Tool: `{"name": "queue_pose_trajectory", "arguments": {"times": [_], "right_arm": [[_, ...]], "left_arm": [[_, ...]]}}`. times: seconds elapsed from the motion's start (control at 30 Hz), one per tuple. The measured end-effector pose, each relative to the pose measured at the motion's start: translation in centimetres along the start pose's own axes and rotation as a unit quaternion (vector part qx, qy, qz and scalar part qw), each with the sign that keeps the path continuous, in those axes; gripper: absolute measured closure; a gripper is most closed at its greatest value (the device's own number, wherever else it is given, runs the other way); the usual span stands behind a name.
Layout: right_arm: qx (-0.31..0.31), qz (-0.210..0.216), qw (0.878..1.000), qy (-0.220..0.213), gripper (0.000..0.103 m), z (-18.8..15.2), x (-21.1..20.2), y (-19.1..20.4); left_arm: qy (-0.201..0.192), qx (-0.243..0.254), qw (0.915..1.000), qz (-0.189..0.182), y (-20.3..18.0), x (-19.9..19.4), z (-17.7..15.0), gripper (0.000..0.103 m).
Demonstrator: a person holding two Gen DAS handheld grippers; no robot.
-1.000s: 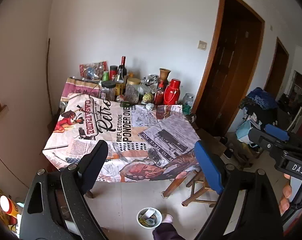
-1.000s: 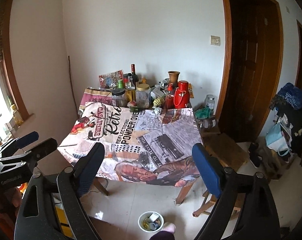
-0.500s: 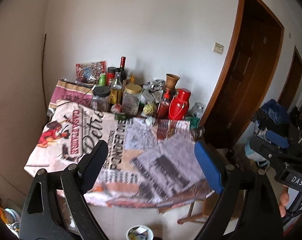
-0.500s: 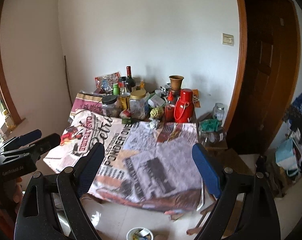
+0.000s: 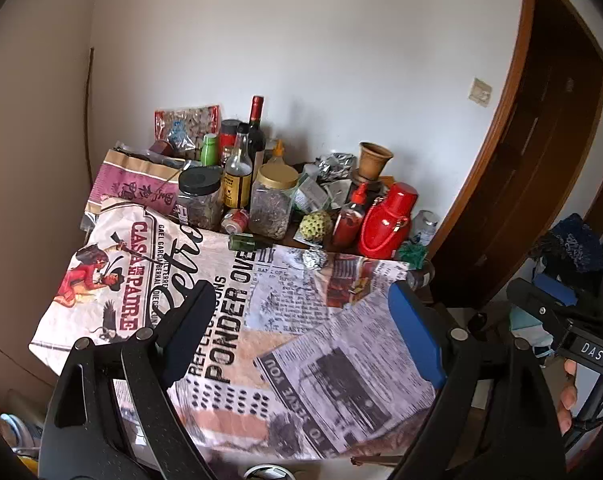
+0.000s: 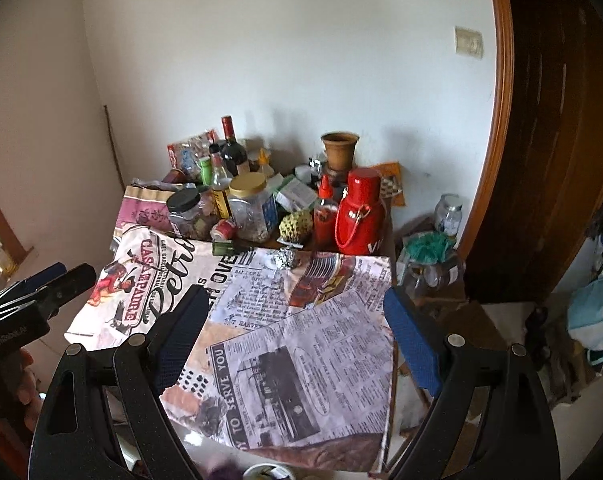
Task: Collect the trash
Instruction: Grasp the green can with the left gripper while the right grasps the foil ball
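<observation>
A crumpled foil ball lies on the printed tablecloth near the far clutter; it also shows in the right wrist view. A small green bottle lies on its side to its left, and shows in the right wrist view too. A white trash cup sits on the floor at the bottom edge. My left gripper and right gripper are both open and empty, held above the table's near half.
Jars, bottles, a red flask, a clay vase and a green fruit crowd the table's far end by the wall. A wooden door stands right, with clutter on the floor.
Both grippers have moved forward and closer over the table; the table fills more of each view and the floor cup has slid to the bottom edge. Both remain open.
</observation>
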State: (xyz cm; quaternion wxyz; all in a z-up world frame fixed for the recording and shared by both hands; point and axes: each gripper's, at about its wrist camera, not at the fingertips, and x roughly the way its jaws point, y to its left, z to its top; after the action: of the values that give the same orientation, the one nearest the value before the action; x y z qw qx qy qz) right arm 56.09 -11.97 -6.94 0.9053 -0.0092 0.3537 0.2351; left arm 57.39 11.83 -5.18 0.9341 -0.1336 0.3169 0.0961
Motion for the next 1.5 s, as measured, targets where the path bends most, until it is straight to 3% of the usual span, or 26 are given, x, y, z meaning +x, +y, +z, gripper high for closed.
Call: {"name": "queue_pose_trajectory", "arguments": {"times": [0.27, 0.47, 0.63, 0.87, 1.1, 1.37, 1.5], "right_arm": [[0.041, -0.024, 0.998, 0.037, 0.016, 2.1, 7.1, 0.5], [0.076, -0.039, 0.993, 0.076, 0.016, 3.8, 14.3, 1.8], [0.098, -0.048, 0.986, 0.129, 0.016, 4.0, 22.3, 1.9], [0.139, -0.025, 0.971, 0.193, 0.016, 2.7, 31.7, 1.2], [0.185, -0.012, 0.958, 0.22, 0.017, 1.7, 37.9, -0.1], [0.189, -0.01, 0.95, 0.25, 0.052, 0.5, 40.9, -0.4], [0.169, -0.012, 0.956, 0.241, 0.057, 0.7, 40.4, 0.4]], "left_arm": [[0.042, 0.013, 0.9989, -0.015, 4.2, 8.6, 3.8, 0.015], [0.1, 0.006, 0.9942, -0.04, 8.7, 18.1, 6.8, 0.015], [0.146, 0.0, 0.9885, -0.039, 11.7, 25.6, 6.4, 0.015], [0.184, -0.004, 0.9822, -0.037, 14.0, 34.6, 4.5, 0.015], [0.188, -0.038, 0.9799, -0.057, 15.0, 38.6, 3.7, 0.015], [0.184, -0.027, 0.9804, -0.066, 14.9, 40.7, 3.3, 0.015], [0.195, -0.025, 0.978, -0.071, 14.8, 41.8, 3.0, 0.022]]}}
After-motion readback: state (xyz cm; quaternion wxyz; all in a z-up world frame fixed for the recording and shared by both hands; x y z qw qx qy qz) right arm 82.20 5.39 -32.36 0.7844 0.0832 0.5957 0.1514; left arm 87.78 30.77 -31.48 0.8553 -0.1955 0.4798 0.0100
